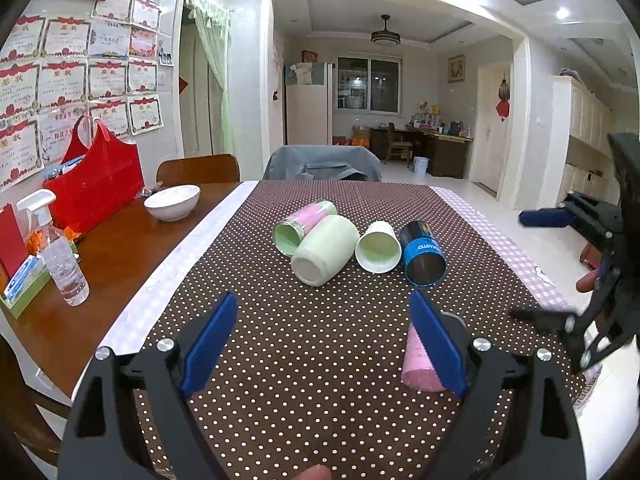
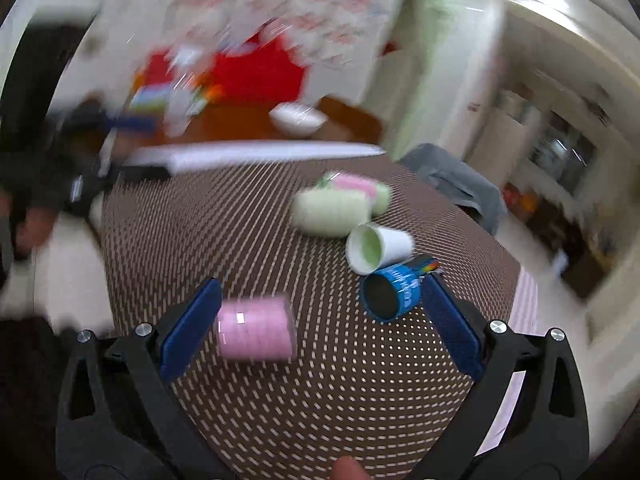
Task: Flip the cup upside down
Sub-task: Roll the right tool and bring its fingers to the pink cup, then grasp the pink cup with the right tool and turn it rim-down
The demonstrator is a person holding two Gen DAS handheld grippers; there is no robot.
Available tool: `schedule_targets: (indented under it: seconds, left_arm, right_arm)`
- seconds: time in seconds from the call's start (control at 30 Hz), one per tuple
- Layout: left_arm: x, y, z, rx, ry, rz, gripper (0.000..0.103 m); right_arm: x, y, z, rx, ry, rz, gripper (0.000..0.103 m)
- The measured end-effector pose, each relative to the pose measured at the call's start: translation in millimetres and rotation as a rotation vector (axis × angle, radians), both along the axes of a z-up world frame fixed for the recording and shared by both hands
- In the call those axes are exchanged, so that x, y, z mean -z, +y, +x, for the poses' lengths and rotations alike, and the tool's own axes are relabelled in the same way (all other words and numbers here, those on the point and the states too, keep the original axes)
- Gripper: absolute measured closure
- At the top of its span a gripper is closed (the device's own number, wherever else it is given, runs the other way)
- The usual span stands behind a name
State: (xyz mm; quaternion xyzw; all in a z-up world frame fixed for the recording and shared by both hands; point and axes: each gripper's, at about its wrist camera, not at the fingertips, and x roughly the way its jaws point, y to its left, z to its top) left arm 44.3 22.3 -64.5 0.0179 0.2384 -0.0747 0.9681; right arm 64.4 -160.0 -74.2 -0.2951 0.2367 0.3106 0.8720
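**Pink cup beside spread claws**

Pink cup (image 2: 255, 328) stands upside down on the dotted cloth (image 2: 320, 380), just beside the right gripper's (image 2: 318, 326) left finger, jaws apart and empty. Beyond the cup lies the blue cup (image 2: 390, 292). Left gripper (image 1: 324, 342) also gapes, empty.

This is a lived-in family home, seen from a dining table (image 1: 120, 252) covered by a brown polka-dot cloth (image 1: 320, 320). Rows of red-bordered award certificates (image 1: 60, 76) paper the left wall beside a curtained doorway (image 1: 208, 72). On the bare wood sit a white bowl (image 1: 173, 202), a red bag (image 1: 96, 184) and a spray bottle (image 1: 56, 248). Wooden chairs (image 1: 198, 169) line the far edge, one draped with a grey jacket (image 1: 322, 162). Beyond a wide opening lies a second room with a refrigerator (image 1: 306, 112), a night-dark window (image 1: 368, 84), a ceiling fan light (image 1: 385, 34) and a cluttered desk (image 1: 436, 136); cream cabinets (image 1: 588, 116) stand along the right.
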Motion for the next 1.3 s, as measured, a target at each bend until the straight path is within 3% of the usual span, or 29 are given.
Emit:
schedule_targets:
  seconds: [0.13,0.3,0.77,1.07,1.13,1.2,1.3]
  left_arm:
    - [7,-1,4,0.008,0.014,0.003,0.017]
    - [24,-5,14,0.009,0.065,0.024,0.017]
    - [62,13,44,-0.082,0.192,-0.009,0.017]
    - [74,25,61,-0.091,0.229,-0.033,0.017]
    - [76,27,64,-0.089,0.233,-0.042,0.017]
    - [78,28,65,-0.085,0.237,-0.046,0.017]
    - [81,28,66,-0.072,0.237,-0.055,0.017]
  right_arm:
    - [21,17,4,-0.171,0.023,-0.219,0.009]
    - [39,30,20,-0.325,0.077,-0.405,0.029]
    - [78,62,27,-0.726,0.106,-0.834,0.029]
    - [103,89,19,-0.858,0.124,-1.003,0.029]
    - [109,91,19,-0.859,0.14,-1.031,0.03]
    - [114,93,21,-0.845,0.177,-1.043,0.042]
    - [113,98,29,-0.778,0.209,-1.016,0.043]
